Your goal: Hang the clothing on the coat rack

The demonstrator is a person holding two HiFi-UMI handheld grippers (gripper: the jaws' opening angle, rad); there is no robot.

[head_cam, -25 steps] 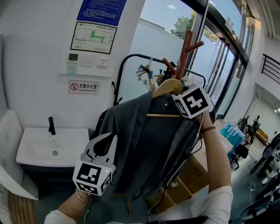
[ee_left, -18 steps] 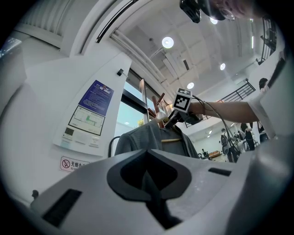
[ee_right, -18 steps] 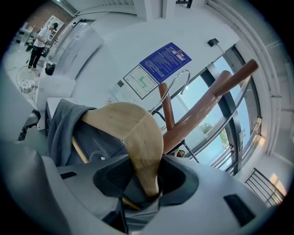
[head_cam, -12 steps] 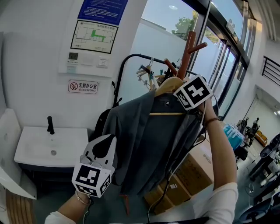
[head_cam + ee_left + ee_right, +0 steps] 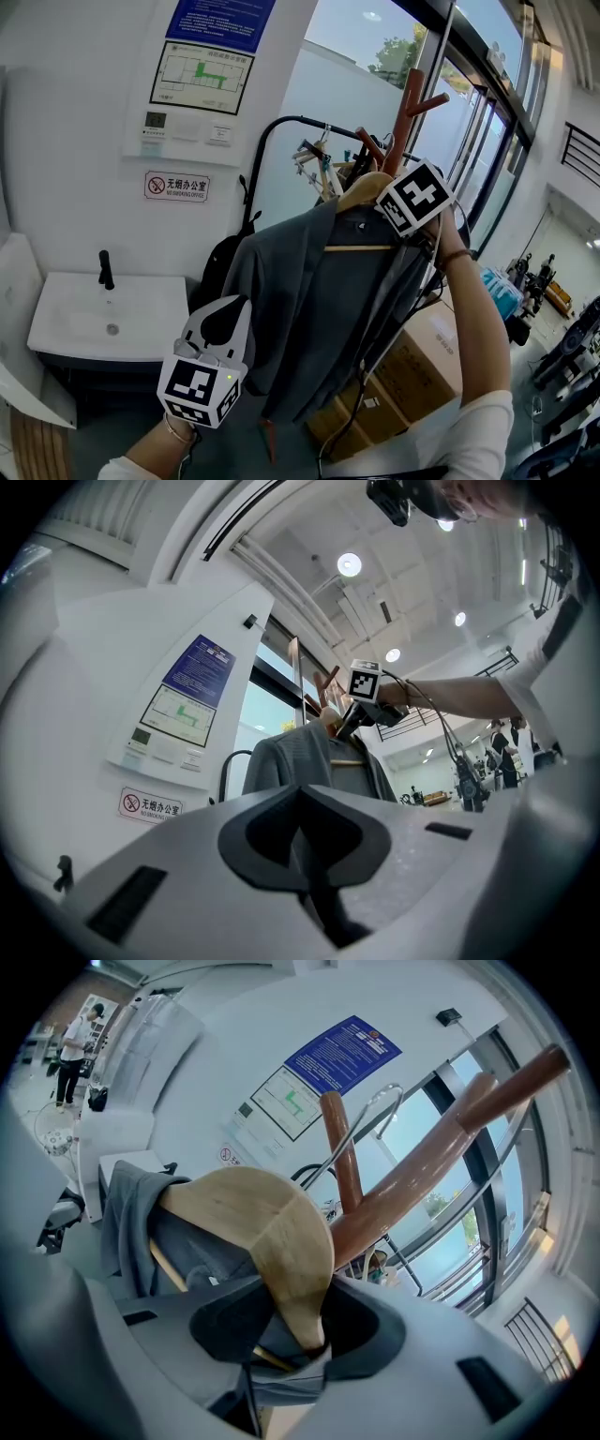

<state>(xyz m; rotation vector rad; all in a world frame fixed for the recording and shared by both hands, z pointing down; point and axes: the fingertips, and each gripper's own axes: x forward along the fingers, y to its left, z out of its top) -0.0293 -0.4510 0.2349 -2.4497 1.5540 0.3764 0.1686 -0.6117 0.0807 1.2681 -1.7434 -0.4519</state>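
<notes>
Two claws, one garment and one rack, which we list from nearest outward.

- **Item one:** left claw [image 5: 234,307], low and closest to us, tipped upward. In its own view we find the jaws drawn together to a thin seam, and we can make out nothing clamped between them.
- **Item two:** dark grey jacket [image 5: 309,319], hanging open-fronted in the air just beyond that claw. It is draped over item three.
- **Item three:** pale curved wooden hanger [image 5: 361,187] with a thin crossbar.
- **Item four:** right claw [image 5: 384,208], raised high on an outstretched arm. Its jaws are closed on the hanger's wooden shoulder, with grey collar cloth bunched beneath.
- **Item five:** reddish-brown wooden coat rack [image 5: 405,112] with slanted pegs, directly behind the hanger. We cannot tell whether the hanger touches a peg.
- **Behind:** black tubular garment rail [image 5: 281,125]; brown cardboard boxes [image 5: 422,366] on the floor; white washbasin [image 5: 103,319] at left under a no-smoking sign [image 5: 177,186]; glazed wall at right.
</notes>
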